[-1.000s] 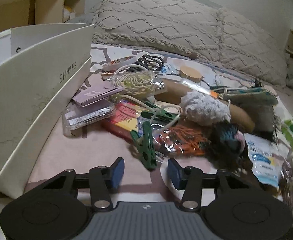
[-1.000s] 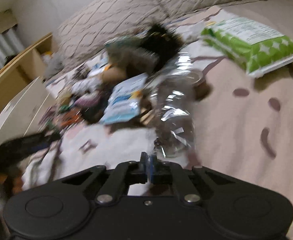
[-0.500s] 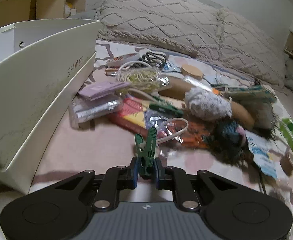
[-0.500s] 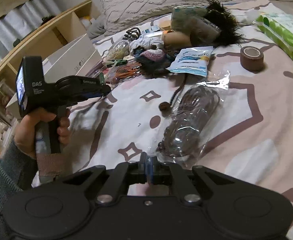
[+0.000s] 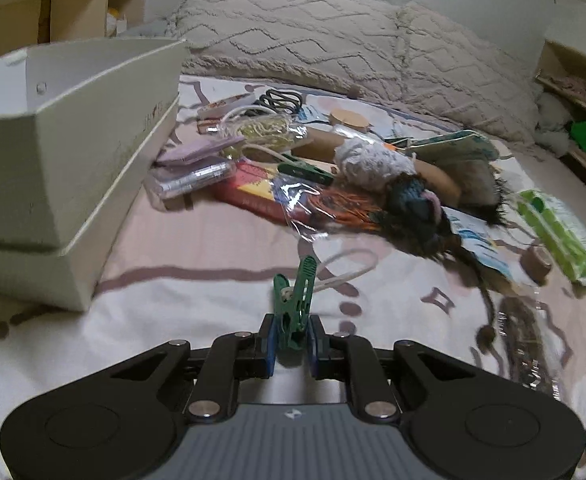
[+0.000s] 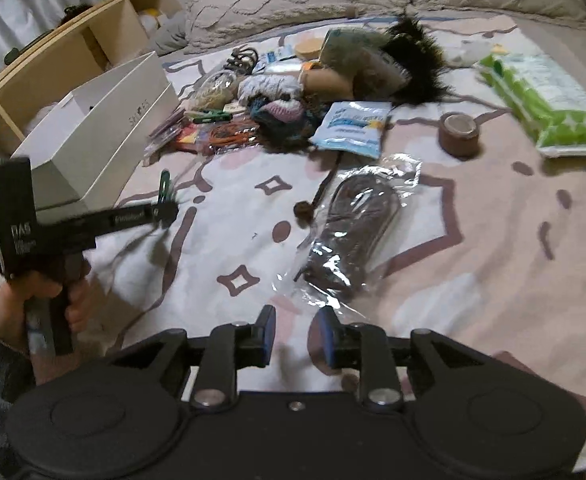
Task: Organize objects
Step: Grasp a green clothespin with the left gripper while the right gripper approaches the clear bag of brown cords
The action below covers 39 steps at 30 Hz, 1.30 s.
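The left gripper clamps the lower end of a green plastic clothespin, which stands upright between its blue pads with a loop of white cord trailing from it over the patterned bedspread. The right gripper holds nothing; its jaws have just been opening and stand narrowly apart, and just beyond them lies a crinkled clear bag of dark brown cord, flat on the bedspread and free of the pads. To the left in the left wrist view sits an open white cardboard shoebox, smooth and matte, resting in its lid. Farther back is the pile: a clear packet of orange bands, a fuzzy grey ball of yarn, a second green clothespin and black scissors, with tufted beige pillows behind. Only the right wrist view shows the person's hand on the left gripper's handle, a brown tape roll, a blue-and-white pouch and the whole green wipes pack.
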Motion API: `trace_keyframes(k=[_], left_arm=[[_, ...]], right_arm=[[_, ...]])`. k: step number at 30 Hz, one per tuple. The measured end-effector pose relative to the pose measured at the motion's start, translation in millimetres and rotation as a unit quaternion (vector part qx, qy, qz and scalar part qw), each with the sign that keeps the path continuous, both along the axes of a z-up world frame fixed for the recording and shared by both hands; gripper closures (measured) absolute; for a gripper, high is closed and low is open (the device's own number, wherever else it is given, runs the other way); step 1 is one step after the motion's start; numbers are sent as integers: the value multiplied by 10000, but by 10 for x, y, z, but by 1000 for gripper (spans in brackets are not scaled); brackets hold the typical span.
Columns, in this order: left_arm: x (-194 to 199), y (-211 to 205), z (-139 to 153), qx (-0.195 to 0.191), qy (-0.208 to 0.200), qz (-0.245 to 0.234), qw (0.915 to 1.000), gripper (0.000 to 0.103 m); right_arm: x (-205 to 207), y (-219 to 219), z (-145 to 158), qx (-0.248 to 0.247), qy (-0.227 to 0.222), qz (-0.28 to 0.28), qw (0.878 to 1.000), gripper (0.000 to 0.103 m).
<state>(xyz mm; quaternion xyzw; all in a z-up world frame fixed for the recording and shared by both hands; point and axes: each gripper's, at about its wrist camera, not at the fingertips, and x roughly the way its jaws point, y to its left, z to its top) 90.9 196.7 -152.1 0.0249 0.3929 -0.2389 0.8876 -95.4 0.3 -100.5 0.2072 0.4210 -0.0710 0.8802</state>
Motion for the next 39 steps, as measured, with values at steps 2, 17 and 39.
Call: trace_keyframes(k=[2,17,39], left_arm=[[-17,24,-6,-101,131,-34,9999,86],[-42,43,27,-281,295,-182,9990,86],[-77,11,-6,-197,294,-289,9990,86]], right_arm=[[-1,16,121,-120,-156,-9,9998,77],[562,-24,-398,-1089,343,-398,9927,86],[803,102,-478,-1856,768,-1065,9738,18]])
